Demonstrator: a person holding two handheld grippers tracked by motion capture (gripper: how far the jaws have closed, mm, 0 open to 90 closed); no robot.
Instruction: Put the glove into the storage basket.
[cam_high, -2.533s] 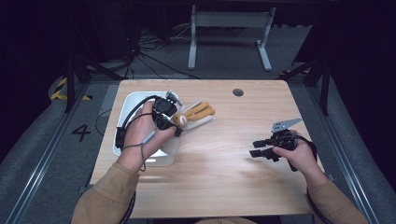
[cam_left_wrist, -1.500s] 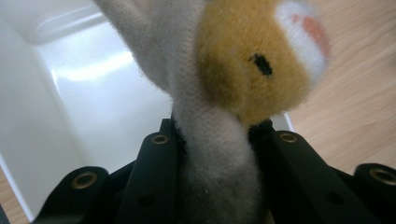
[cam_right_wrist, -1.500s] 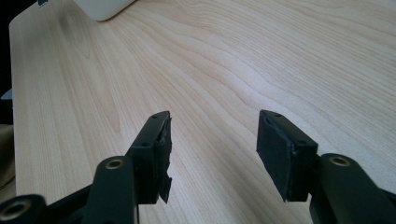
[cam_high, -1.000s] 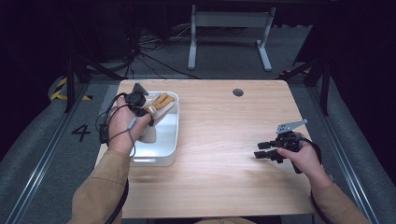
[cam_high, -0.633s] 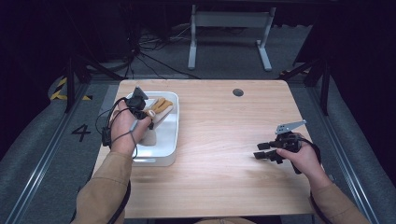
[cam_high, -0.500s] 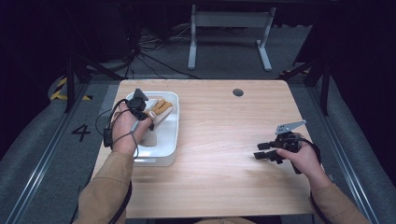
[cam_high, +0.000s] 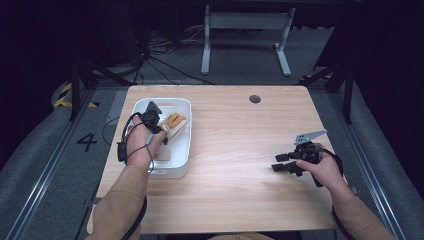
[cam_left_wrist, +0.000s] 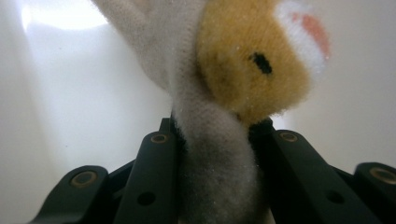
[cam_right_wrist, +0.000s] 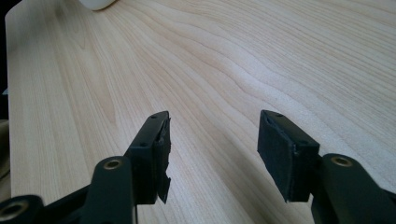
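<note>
**Plush toy held inside the white bin at the desk's left edge**

High view: A white bin (cam_high: 177, 165) stands near the far-left corner of the wooden desk (cam_high: 235, 145), its long side along the left edge. Within it the left gripper (cam_high: 159, 125) pinches a plush toy (cam_high: 174, 120), tan and cream, which lies toward the bin's far end. The right gripper (cam_high: 281, 163) rests near the desk's right edge, well apart from the bin. A painted numeral "4" (cam_high: 86, 141) can be read on the floor left of the desk.

Left gripper view: The jaws press on the cream body of the plush toy (cam_left_wrist: 219, 154); its tan head, with one black eye and a pink-and-white patch, stands above them against the bin's white wall (cam_left_wrist: 84, 102).

Right gripper view: The right gripper (cam_right_wrist: 212, 140) has its jaws spread, with nothing between them, over bare wood grain (cam_right_wrist: 261, 60). A rounded corner of the white bin (cam_right_wrist: 97, 3) shows at the top edge.
</note>
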